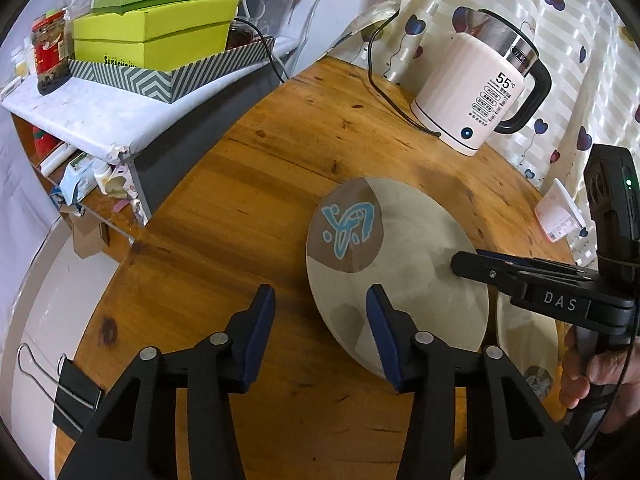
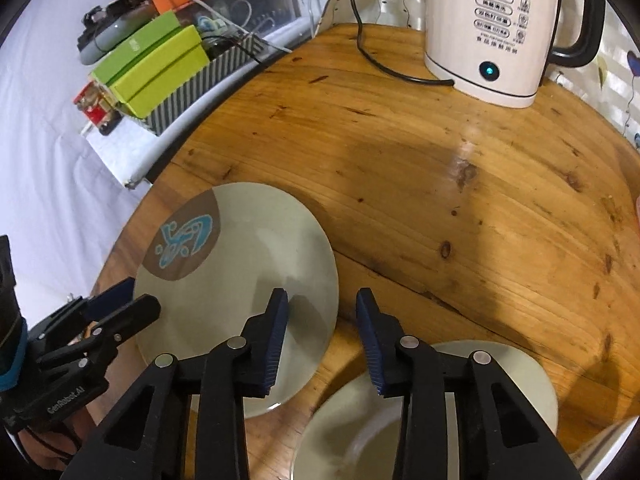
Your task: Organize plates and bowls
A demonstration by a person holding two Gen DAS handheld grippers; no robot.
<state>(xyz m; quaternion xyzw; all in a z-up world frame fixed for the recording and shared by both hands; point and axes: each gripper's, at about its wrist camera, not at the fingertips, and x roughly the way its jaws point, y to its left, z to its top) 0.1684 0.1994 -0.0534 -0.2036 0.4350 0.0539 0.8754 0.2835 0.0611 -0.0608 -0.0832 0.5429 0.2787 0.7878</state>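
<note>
A beige plate (image 1: 400, 240) (image 2: 248, 264) with a brown patch and a blue design lies on the round wooden table (image 1: 248, 184). My left gripper (image 1: 320, 312) (image 2: 141, 294) stands open at the plate's left rim, one finger over the plate and one outside it. My right gripper (image 2: 322, 300) (image 1: 460, 262) is open astride the right rim in the same way, its pads off the plate. A second beige plate (image 2: 528, 376) (image 1: 524, 332) lies close beside the first, under the right gripper.
A white electric kettle (image 1: 476, 92) (image 2: 492, 28) with a black cord stands at the table's far side. Green boxes (image 1: 152, 40) in a striped tray sit on a white shelf to the left. A pink-and-white packet (image 1: 560, 216) lies near the right edge. A person's hand (image 1: 580, 376) holds the right gripper.
</note>
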